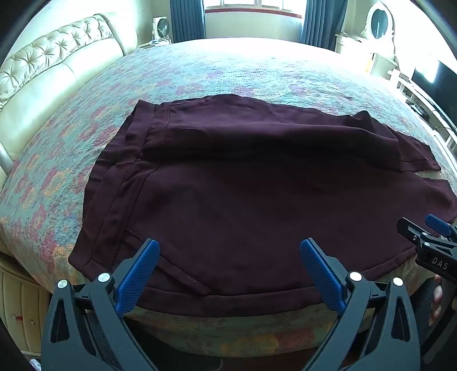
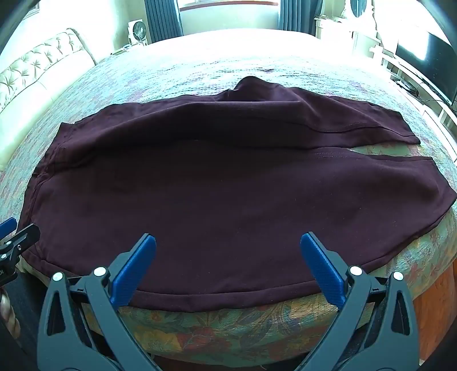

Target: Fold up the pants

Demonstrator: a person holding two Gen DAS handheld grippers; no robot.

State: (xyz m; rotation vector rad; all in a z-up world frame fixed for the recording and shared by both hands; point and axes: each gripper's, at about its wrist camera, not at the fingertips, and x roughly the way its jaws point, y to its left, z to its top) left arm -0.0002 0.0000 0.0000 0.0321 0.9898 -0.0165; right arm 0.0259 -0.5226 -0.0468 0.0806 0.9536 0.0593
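Dark maroon pants (image 1: 242,185) lie spread flat across the bed, waistband to the left and the two legs running right. In the right wrist view the same pants (image 2: 228,194) show a narrow gap between the leg ends at the right. My left gripper (image 1: 230,251) hovers open above the near hem by the waist, nothing between its blue pads. My right gripper (image 2: 228,245) hangs open over the near leg's edge, holding nothing. The right gripper (image 1: 434,237) also shows at the right edge of the left wrist view.
The bed carries a floral quilt (image 1: 200,77) and its near edge (image 2: 228,322) drops off just below the pants. A tufted cream headboard (image 1: 54,62) stands at the left. A window with blue curtains (image 1: 187,20) is at the back, white furniture and a dark screen (image 1: 437,82) at the right.
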